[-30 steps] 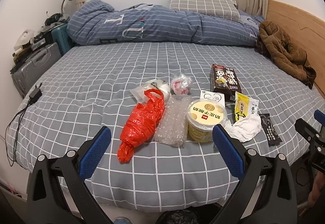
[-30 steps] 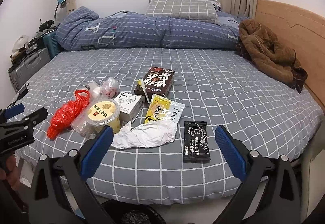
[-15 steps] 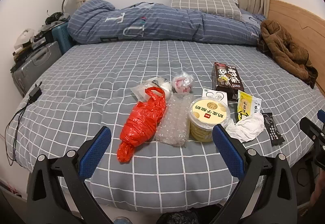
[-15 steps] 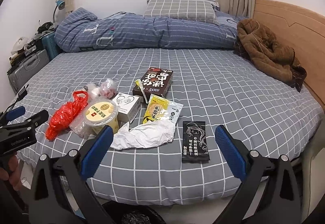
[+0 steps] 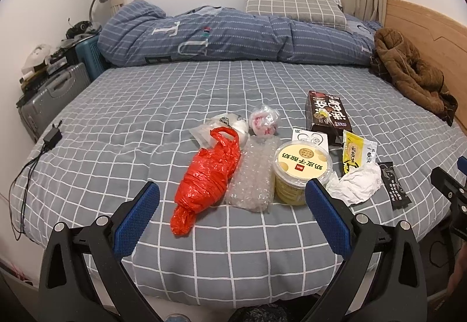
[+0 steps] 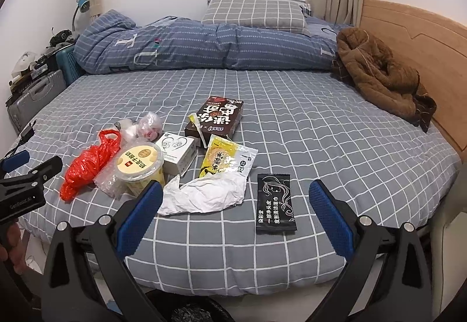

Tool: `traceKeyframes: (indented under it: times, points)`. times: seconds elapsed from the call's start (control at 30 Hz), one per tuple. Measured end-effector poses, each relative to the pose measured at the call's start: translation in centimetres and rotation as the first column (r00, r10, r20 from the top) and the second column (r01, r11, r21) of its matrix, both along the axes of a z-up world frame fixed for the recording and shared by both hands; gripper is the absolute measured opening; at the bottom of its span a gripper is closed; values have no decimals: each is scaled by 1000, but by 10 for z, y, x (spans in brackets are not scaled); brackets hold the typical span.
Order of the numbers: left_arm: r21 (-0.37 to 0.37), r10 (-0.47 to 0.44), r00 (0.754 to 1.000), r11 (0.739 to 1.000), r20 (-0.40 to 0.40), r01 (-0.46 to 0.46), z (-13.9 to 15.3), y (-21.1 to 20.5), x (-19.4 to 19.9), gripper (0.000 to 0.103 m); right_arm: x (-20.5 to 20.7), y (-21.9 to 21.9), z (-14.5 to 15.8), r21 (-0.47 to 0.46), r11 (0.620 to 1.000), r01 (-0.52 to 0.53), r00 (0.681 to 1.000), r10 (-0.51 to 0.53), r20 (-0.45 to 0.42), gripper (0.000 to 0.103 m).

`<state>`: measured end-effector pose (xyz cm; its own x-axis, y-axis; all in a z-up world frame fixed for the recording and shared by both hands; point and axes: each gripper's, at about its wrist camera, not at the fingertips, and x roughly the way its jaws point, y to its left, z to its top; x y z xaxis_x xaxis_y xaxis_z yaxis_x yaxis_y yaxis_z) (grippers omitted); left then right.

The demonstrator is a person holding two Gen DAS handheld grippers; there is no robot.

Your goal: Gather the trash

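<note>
Trash lies on the grey checked bed [image 5: 146, 123]: a red plastic bag [image 5: 208, 176], bubble wrap [image 5: 254, 176], a yellow yogurt tub [image 5: 302, 168], crumpled white paper [image 6: 204, 193], a yellow snack packet [image 6: 224, 158], a black sachet [image 6: 275, 206], a brown box [image 6: 219, 117], a small white box [image 6: 178, 149] and clear wrappers [image 5: 264, 123]. My left gripper [image 5: 232, 212] is open and empty, just before the red bag and tub. My right gripper [image 6: 232, 212] is open and empty, before the white paper and sachet.
A folded blue duvet [image 5: 233, 38] and pillow [image 6: 254, 14] lie at the back. A brown coat [image 6: 382, 76] lies by the wooden headboard [image 6: 423, 38]. A suitcase [image 5: 46, 100] and charger cable [image 5: 43, 146] are at the left. A dark bin [image 6: 192, 311] sits below the bed edge.
Both grippers have moved slightly toward the bed; the trash sits a little lower and nearer in both views. Nothing has been picked up.
</note>
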<state>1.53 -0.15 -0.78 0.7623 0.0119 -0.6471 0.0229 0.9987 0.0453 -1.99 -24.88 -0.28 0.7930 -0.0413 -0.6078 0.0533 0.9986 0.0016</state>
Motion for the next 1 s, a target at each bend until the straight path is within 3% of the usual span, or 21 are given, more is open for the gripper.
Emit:
traceKeyframes:
  times: [1.0]
  points:
    - [0, 9, 1000, 1000, 2, -9, -1, 2, -1, 97, 2, -3, -1, -2, 1000, 10, 1000, -10, 0, 96]
